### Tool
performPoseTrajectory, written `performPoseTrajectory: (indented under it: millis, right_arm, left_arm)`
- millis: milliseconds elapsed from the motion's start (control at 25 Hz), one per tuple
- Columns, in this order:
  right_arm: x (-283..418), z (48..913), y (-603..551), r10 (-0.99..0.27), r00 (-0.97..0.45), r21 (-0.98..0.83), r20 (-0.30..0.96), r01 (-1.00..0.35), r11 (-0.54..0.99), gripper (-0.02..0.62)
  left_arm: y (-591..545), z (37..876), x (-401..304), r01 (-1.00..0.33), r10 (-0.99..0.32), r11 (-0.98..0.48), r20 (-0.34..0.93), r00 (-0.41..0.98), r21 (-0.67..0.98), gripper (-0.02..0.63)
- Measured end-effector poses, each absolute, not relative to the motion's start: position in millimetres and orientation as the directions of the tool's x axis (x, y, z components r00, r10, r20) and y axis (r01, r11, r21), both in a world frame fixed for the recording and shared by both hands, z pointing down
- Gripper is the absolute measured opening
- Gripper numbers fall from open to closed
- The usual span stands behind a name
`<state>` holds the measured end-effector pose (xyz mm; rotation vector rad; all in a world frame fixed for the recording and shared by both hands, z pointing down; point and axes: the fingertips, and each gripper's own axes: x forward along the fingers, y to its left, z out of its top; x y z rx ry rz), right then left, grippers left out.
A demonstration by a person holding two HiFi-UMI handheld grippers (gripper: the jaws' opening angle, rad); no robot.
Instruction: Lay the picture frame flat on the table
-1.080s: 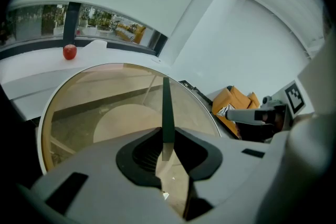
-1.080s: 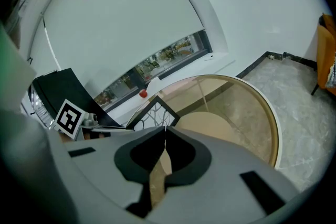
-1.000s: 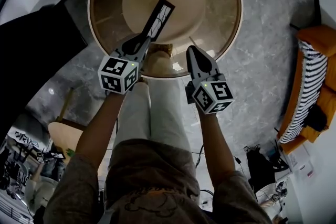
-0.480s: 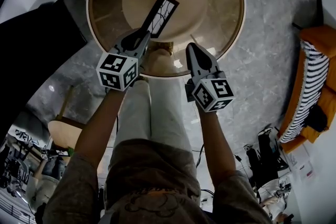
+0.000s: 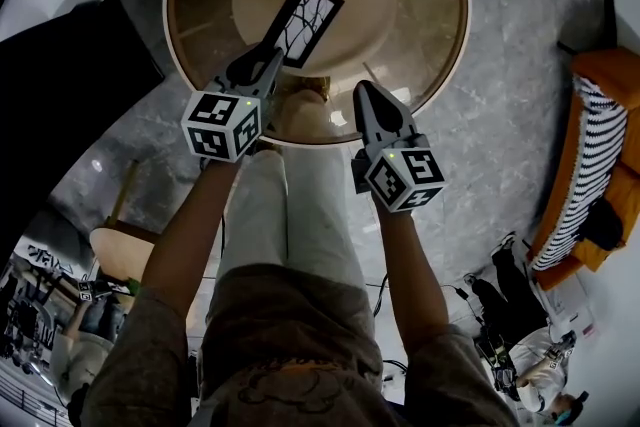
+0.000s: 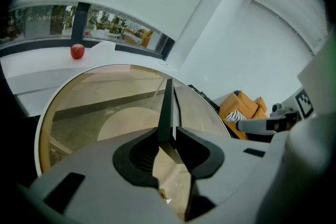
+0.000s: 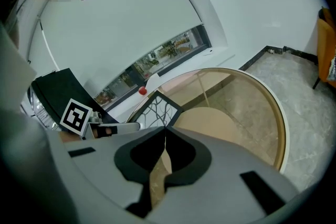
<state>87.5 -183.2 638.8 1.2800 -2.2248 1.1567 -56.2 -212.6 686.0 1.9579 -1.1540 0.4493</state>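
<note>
Jaws on our left gripper are opening. Between them we see the near end of the black rectangular picture frame, edge-on and thin. Both tips touch its sides, with no gap that we can make out. From those jaws the frame runs straight ahead, out over the round glass tabletop with its pale rim.

In the head view the frame reaches forward and a little to the right from the left gripper. Its white picture with dark branching lines is turned partly upward, so it is tilted and not lying flat. Whether its far end rests on the glass we cannot tell.

Our right gripper has its jaws closed tip to tip, with nothing between them. From these jaws the frame stands just ahead and slightly left, apart from them, with its patterned face toward us. In the head view the right gripper hangs over the near rim of the tabletop, beside the left one and short of the frame.
</note>
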Motion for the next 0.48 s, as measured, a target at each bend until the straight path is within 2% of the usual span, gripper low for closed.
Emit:
performPoseTrajectory:
  millis: [480]
  right_arm:
    - [80, 646, -187, -0.549, -0.559, -0.493, 0.621, -0.823, 0.280, 0.020]
  left_arm:
    - [-220, 702, -51, -0.837, -0.572, -0.211, 0.631, 0.524, 0.504, 0.128]
